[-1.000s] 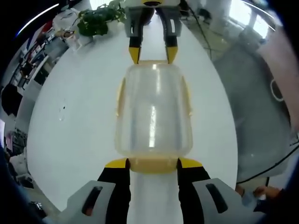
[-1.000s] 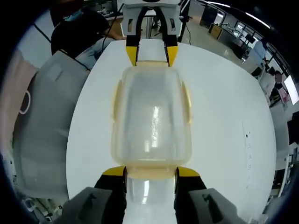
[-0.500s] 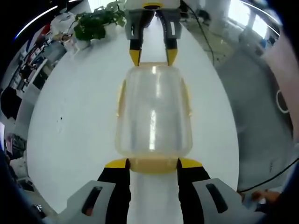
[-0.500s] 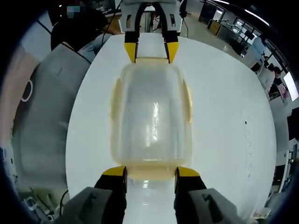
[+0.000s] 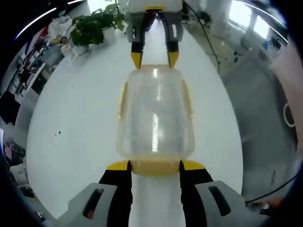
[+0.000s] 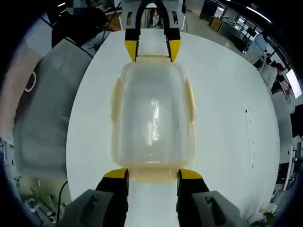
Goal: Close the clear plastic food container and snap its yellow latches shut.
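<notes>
The clear plastic container [image 5: 155, 113] lies lengthwise over the white table [image 5: 71, 123] with its lid on top. Yellow side latches [image 5: 122, 97] lie flat against its long sides. At the bottom of the left gripper view, my left gripper [image 5: 155, 166] has its jaws tight against both sides of the near yellow end latch [image 5: 155, 168]. At the far end, my right gripper [image 5: 154, 59] straddles the opposite latch. In the right gripper view, the right gripper [image 6: 152, 174] grips its end latch [image 6: 152, 176] of the container [image 6: 152, 118], with the left gripper [image 6: 152, 49] opposite.
A potted plant [image 5: 92, 28] stands at the table's far left edge. A grey fabric-covered object [image 5: 258, 109] sits beside the table, seen also as grey fabric [image 6: 42, 109] in the right gripper view. A person in dark clothes [image 6: 78, 21] is beyond the table.
The container keeps its place between both grippers while the table's specks and the plant shift behind it. Both jaw pairs stay the same width.
</notes>
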